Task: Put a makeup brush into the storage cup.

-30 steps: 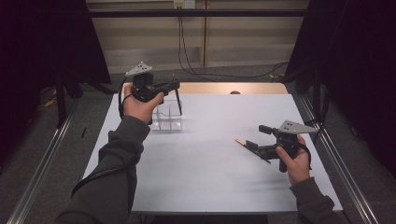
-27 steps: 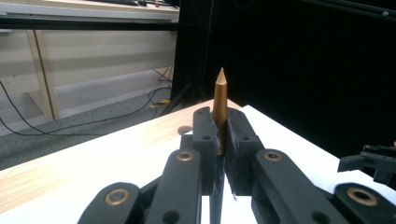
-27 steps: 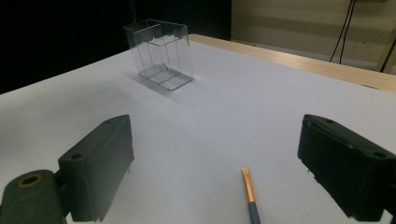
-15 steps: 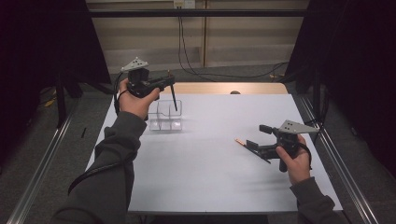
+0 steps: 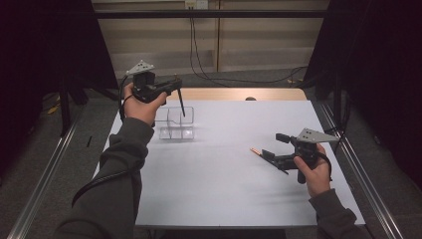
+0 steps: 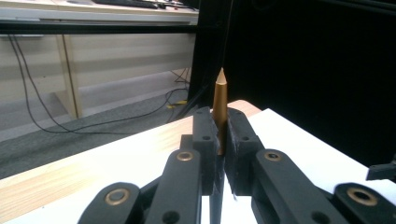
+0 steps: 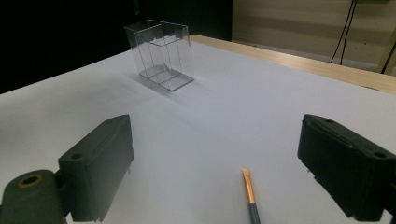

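My left gripper [image 5: 176,89] is held above the table's far left, shut on a thin dark stick [image 5: 181,103] that hangs down over a clear plastic box [image 5: 176,124]. In the left gripper view the stick's gold pointed end [image 6: 220,105] rises from between the closed jaws of the left gripper [image 6: 219,135]. My right gripper [image 5: 271,146] rests low at the table's right, jaws wide apart. A small brush with an orange tip [image 5: 255,150] lies on the table just in front of it. In the right gripper view, the brush [image 7: 250,191] lies between the jaws of the right gripper [image 7: 215,158], untouched.
The clear box [image 7: 161,56] has an inner divider and stands on the white table [image 5: 224,189]. A strip of bare wood [image 5: 239,93] runs along the far edge. Cables lie on the floor beyond, and dark curtains hang on both sides.
My left hand has shifted slightly up and to the left with the stick still in its jaws. The right hand and the brush have stayed put.
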`<state>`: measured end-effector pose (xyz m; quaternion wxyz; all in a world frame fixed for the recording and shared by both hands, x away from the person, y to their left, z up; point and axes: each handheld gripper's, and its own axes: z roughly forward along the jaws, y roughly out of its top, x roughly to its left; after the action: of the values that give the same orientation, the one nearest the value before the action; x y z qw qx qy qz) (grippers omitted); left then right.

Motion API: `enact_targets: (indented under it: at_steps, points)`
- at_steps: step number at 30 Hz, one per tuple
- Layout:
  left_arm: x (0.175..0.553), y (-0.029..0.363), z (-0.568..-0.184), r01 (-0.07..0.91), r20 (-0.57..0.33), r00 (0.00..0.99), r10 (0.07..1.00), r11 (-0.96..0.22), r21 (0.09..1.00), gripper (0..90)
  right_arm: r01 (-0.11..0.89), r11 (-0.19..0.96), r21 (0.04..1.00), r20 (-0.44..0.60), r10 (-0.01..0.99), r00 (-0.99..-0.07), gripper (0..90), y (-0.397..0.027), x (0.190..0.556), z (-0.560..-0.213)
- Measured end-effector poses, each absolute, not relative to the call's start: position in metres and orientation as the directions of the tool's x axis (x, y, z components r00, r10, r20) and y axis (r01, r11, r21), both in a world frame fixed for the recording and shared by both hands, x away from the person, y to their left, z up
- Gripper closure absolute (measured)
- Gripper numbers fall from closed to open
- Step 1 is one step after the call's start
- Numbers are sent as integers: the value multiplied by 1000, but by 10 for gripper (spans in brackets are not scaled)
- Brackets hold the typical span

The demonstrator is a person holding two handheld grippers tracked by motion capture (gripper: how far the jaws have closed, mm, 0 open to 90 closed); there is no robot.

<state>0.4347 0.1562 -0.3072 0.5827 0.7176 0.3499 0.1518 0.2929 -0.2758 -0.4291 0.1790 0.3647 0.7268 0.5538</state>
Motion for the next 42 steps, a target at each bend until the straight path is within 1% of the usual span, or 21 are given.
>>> enact_targets:
  at_steps: [1, 4, 15, 42]
  points:
    - [435, 156, -307, 332, -188, 697, 692, -78, 940, 841, 331, 122, 936, 143, 726, -673, 97, -276, 293, -429]
    - [438, 157, -311, 331, -193, 702, 686, -74, 941, 841, 333, 121, 935, 145, 726, -672, 98, -276, 293, -429]
    - [444, 156, -326, 358, -200, 676, 710, -79, 931, 841, 330, 126, 936, 141, 725, -674, 98, -276, 293, -428]
    - [454, 152, -346, 381, -204, 661, 722, -88, 920, 841, 327, 126, 937, 140, 723, -677, 98, -279, 292, -427]
